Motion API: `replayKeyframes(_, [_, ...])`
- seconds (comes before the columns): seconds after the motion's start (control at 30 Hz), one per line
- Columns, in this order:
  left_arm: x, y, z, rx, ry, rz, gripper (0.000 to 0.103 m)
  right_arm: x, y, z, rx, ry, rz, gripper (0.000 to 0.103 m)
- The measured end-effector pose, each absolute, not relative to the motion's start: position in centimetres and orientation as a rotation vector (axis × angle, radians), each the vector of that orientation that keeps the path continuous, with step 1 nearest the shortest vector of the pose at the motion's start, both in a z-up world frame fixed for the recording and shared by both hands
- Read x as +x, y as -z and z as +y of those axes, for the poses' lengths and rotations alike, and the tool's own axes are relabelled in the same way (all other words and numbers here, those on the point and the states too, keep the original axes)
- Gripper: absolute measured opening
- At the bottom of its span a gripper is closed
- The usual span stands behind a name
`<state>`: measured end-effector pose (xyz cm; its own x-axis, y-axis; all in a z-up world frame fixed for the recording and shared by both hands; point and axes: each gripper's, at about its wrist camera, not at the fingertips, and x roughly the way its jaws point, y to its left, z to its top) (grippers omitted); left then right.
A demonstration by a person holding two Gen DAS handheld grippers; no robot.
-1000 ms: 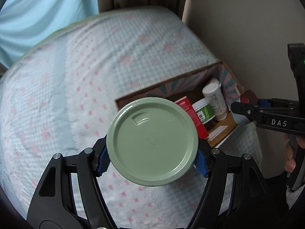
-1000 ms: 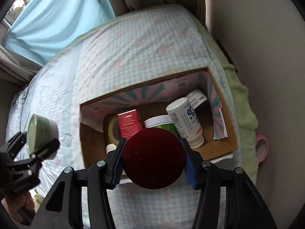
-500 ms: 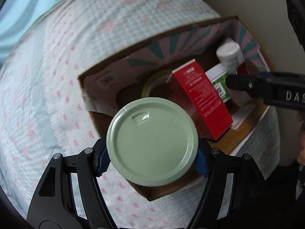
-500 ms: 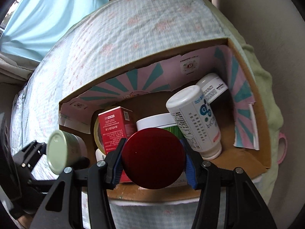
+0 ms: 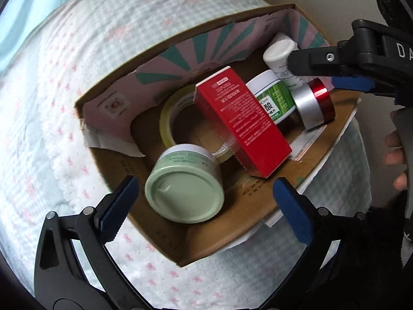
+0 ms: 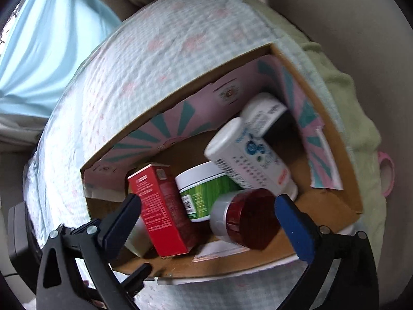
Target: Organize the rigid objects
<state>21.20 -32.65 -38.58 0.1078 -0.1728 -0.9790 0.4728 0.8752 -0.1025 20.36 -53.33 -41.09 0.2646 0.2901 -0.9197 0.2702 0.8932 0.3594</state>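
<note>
A cardboard box [image 5: 247, 206] [image 6: 232, 263] with a pink and teal lining sits on the bed. A pale green jar [image 5: 184, 188] lies inside it at the near left, free of my open left gripper [image 5: 206, 206]. A red-lidded silver jar [image 6: 245, 218] [image 5: 313, 106] lies in the box at the near right, free of my open right gripper [image 6: 207, 222]. Also inside are a red carton [image 5: 242, 121] [image 6: 161, 206], a green-labelled jar [image 5: 273, 98] [image 6: 204, 191], a white bottle [image 6: 247, 155] [image 5: 280, 56] and a tape roll [image 5: 175, 118].
The bed [image 5: 64, 103] has a light checked cover with pink bows. A beige wall [image 6: 348, 13] rises right behind the box. A green blanket edge [image 6: 358, 118] and a pink ring [image 6: 387, 175] lie to the box's right. A light blue curtain [image 6: 38, 51] hangs at the far left.
Both grippers moved over the box and opened. The green jar left the left gripper and the red-lidded jar left the right gripper; both now lie inside the box.
</note>
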Motion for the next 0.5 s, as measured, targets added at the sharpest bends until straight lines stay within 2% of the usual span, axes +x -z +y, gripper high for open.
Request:
replayKeyframes(0.27, [22.6,38.3,-31.3,0.207,0.467,1.416,0.103,20.0,40.7,-53.1,0.48,0.003,1.332,0.103])
replayKeyframes(0.5, [20.8,34.7,-30.8,0.196,0.47,1.368,0.103,19.0,38.0,-52.7,0.464,0.015,1.288,0.103])
